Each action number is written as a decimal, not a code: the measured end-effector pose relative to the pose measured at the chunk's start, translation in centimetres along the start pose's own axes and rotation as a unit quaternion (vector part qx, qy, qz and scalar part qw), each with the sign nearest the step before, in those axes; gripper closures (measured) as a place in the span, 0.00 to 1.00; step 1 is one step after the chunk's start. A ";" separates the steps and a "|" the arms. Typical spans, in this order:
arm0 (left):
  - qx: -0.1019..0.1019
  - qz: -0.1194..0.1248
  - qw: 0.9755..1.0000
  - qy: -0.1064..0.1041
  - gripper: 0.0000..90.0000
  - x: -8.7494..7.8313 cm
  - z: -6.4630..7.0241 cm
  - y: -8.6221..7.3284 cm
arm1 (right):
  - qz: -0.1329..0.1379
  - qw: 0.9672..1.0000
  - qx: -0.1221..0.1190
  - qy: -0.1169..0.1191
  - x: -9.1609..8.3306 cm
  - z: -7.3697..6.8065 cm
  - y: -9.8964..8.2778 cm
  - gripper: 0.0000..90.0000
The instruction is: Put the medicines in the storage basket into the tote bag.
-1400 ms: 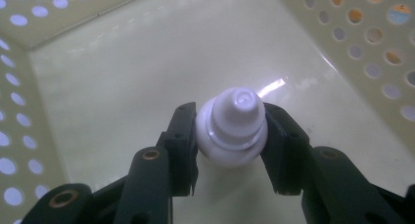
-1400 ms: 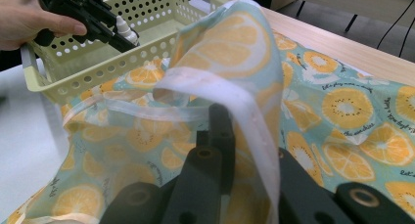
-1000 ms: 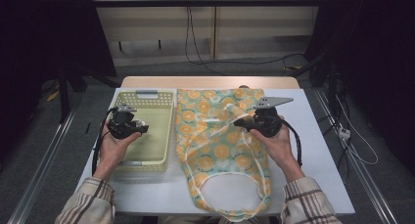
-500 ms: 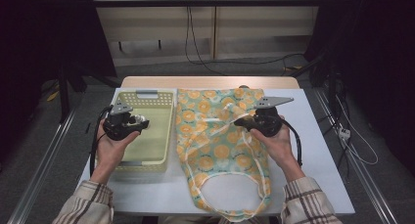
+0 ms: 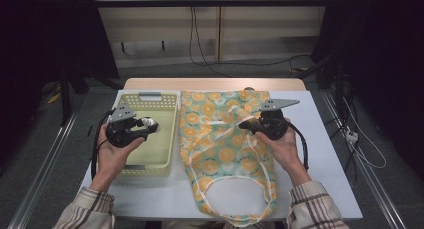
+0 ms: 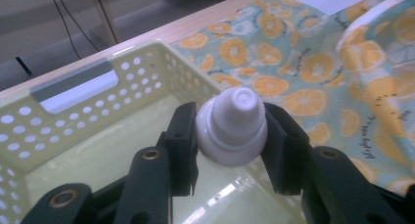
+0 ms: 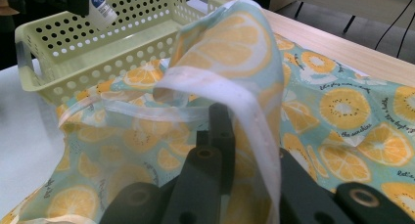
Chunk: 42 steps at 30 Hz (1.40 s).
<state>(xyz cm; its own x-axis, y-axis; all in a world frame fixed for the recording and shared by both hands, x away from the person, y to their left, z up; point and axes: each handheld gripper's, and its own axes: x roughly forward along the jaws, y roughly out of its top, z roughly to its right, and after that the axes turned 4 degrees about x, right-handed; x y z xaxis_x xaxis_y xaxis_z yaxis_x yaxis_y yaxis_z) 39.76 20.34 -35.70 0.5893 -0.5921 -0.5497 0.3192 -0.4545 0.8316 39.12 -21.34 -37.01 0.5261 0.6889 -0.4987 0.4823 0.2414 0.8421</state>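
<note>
A white squeeze bottle (image 6: 231, 126) with a ribbed cap sits gripped in my left gripper (image 6: 227, 136), cap pointing away. In the high view this left gripper (image 5: 146, 127) holds the bottle (image 5: 150, 125) over the pale yellow perforated basket (image 5: 172, 139). A teal cloth bag (image 5: 225, 154) printed with orange slices lies flat beside the basket, handles toward the person. My right gripper (image 5: 246, 122) is shut on the bag's white-trimmed opening edge (image 7: 230, 94) and holds it lifted off the table. The right jaw is hidden behind the fabric.
The basket's (image 7: 98, 57) inside looks empty. White table surface (image 5: 320, 154) lies right of the bag, and the wooden far edge (image 5: 215, 84) runs behind it. Cables (image 5: 200, 44) lie on the floor beyond, and dark frames stand on both sides.
The left gripper with the bottle has edged slightly right over the basket. The right gripper keeps the bag's edge raised in about the same place.
</note>
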 end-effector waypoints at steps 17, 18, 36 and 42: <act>0.029 0.031 0.997 -0.060 0.67 -0.1 4.0 2.1 | 0.002 1.000 -0.001 -0.003 -0.1 0.2 0.0 1.00; 0.029 0.032 0.997 -0.065 0.67 -0.1 4.3 2.2 | 0.001 1.000 -0.001 -0.003 -0.1 0.2 0.0 1.00; 0.043 0.039 0.992 -0.111 0.67 0.8 7.5 3.1 | 0.003 1.000 0.002 -0.004 0.2 0.2 0.0 1.00; 0.057 0.034 0.989 -0.131 0.67 1.6 9.2 3.4 | 0.003 1.000 0.002 -0.007 0.0 0.1 -0.1 1.00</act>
<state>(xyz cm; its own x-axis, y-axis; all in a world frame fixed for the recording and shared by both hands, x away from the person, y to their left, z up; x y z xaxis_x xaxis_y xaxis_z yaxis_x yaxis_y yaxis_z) 34.89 11.73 -34.47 0.3891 -0.7693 -0.5067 0.1906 -0.4709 0.8614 39.14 -21.47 -37.07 0.5383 0.6806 -0.4969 0.4828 0.2342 0.8438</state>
